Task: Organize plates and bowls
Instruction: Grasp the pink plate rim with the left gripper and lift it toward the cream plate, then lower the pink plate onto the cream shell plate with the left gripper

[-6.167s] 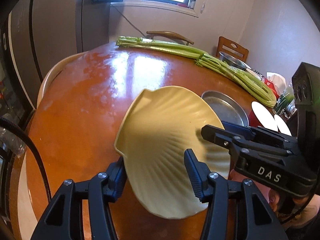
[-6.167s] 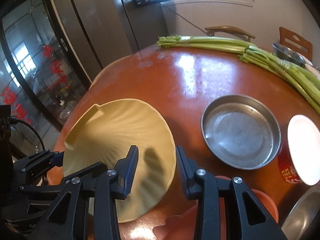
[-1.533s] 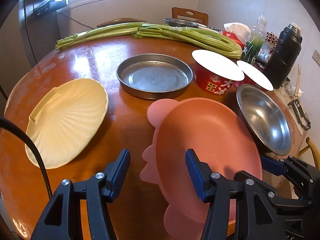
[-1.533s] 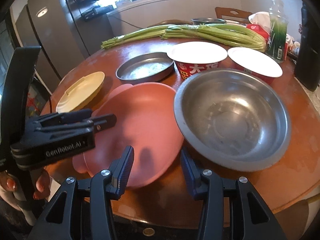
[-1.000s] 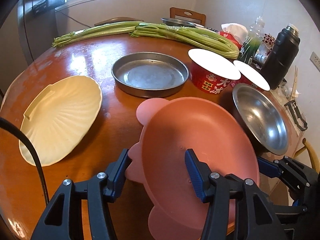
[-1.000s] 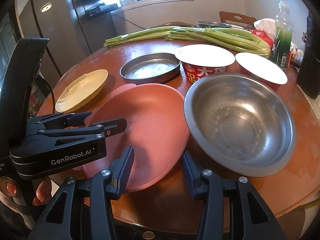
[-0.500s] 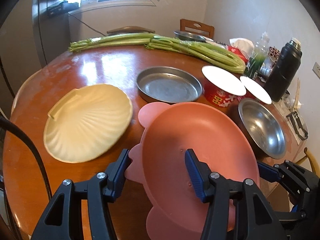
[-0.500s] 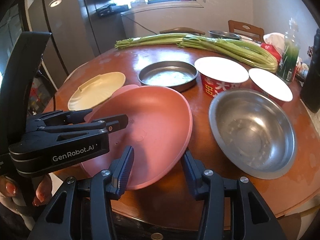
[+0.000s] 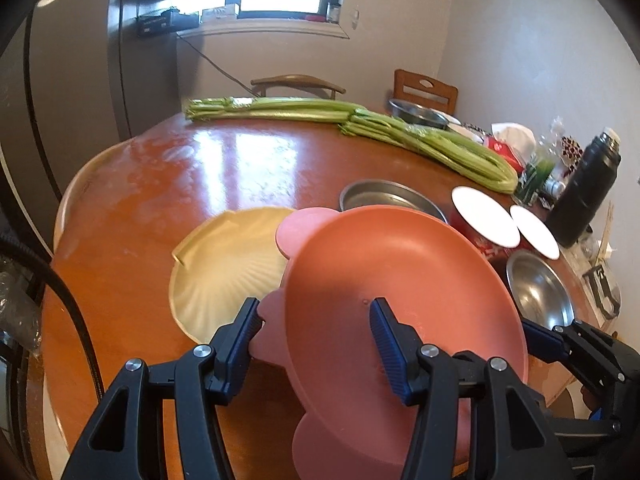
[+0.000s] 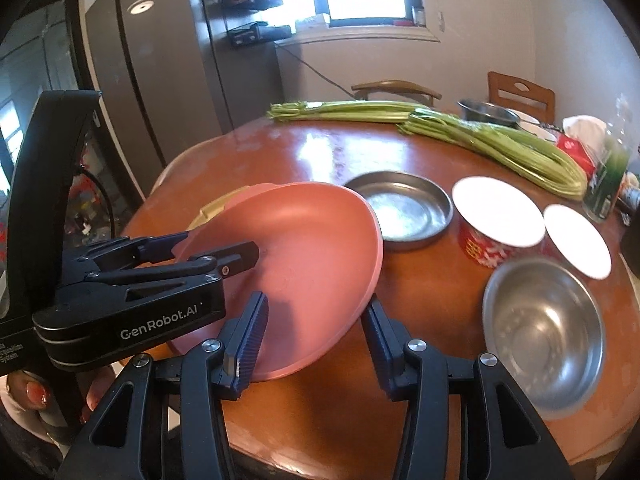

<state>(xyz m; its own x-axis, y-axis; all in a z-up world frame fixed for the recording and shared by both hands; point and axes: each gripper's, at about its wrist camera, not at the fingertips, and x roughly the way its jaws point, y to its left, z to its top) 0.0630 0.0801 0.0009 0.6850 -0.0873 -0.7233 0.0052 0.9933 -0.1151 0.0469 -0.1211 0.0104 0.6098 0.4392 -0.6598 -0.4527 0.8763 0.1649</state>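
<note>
Left wrist view: your left gripper (image 9: 312, 330) and right gripper (image 10: 314, 330) each clamp an edge of the pink plate (image 9: 400, 292), now lifted off the desk (image 9: 224, 176) and carried over the cream shell plate (image 9: 224, 272), ready for stacking.

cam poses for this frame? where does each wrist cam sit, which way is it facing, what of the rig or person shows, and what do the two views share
Left wrist: on the left gripper, angled down across the table toward the window; its fingers straddle the pink plate's rim, yellow shell plate beyond, right gripper at lower right.
Right wrist: on the right gripper, same heading; its fingers straddle the plate's other rim, left gripper and the person's fingers at left.
Shared: pink plate, shell plate, round steel pan, steel bowl, celery.
</note>
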